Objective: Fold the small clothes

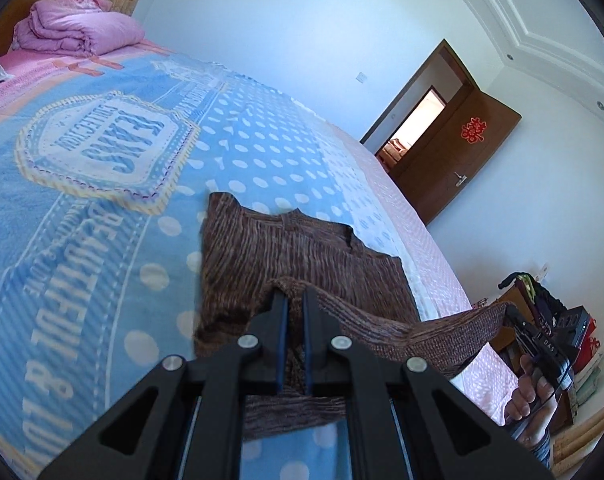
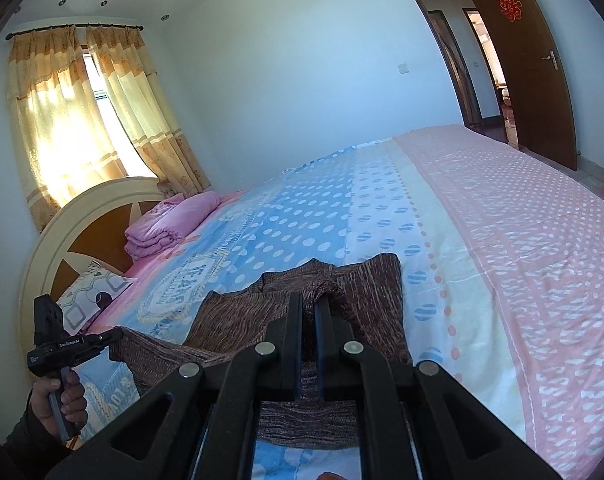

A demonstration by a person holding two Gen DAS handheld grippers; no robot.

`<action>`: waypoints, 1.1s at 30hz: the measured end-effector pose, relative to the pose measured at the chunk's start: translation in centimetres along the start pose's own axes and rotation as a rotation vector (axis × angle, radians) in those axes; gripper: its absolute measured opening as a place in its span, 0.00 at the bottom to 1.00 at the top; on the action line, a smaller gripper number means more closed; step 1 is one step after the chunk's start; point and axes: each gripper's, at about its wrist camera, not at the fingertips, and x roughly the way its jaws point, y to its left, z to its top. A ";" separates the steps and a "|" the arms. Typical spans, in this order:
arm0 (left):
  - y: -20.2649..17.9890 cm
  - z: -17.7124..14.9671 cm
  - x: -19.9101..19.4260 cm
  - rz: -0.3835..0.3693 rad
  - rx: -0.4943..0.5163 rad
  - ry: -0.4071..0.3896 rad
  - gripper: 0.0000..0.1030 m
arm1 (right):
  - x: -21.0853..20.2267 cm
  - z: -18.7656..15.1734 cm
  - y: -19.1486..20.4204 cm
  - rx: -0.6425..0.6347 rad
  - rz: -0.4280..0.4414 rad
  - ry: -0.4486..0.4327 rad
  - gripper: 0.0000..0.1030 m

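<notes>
A brown striped knit sweater (image 1: 286, 248) lies on the blue dotted bedspread (image 1: 102, 240); it also shows in the right wrist view (image 2: 238, 316). My left gripper (image 1: 295, 294) is shut on the sweater's near edge and lifts it off the bed. My right gripper (image 2: 309, 300) is shut on the same edge further along. Each gripper shows in the other's view, the right one (image 1: 509, 312) and the left one (image 2: 116, 334), with the fabric stretched between them above the bed.
A folded pink quilt (image 1: 78, 28) and a patterned pillow (image 2: 90, 296) lie by the headboard (image 2: 62, 232). The bed's pink side (image 2: 521, 240) runs toward an open brown door (image 2: 541, 60). Stacked belongings (image 1: 561, 332) stand by the wall.
</notes>
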 end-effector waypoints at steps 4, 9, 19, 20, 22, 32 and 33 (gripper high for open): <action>1.1 1.6 2.7 0.014 -0.025 0.023 0.07 | 4.0 1.9 -0.6 -0.001 -0.019 0.026 0.04; 2.6 3.1 5.6 0.046 -0.042 0.051 0.07 | 8.8 2.6 -1.7 -0.012 -0.052 0.073 0.04; 4.4 4.2 10.8 0.163 -0.009 0.091 0.11 | 17.5 1.8 -5.3 -0.001 -0.130 0.212 0.05; 4.5 4.2 10.9 0.190 0.003 0.092 0.11 | 18.3 1.6 -5.6 -0.019 -0.160 0.228 0.05; 4.9 4.0 10.2 0.227 0.017 0.089 0.19 | 19.1 1.1 -5.8 -0.057 -0.197 0.260 0.09; 1.0 -1.2 9.1 0.405 0.438 0.160 0.81 | 18.5 -3.9 -0.7 -0.464 -0.315 0.411 0.71; 0.8 -1.6 10.2 0.443 0.471 0.183 0.81 | 19.1 -4.7 0.1 -0.521 -0.322 0.434 0.71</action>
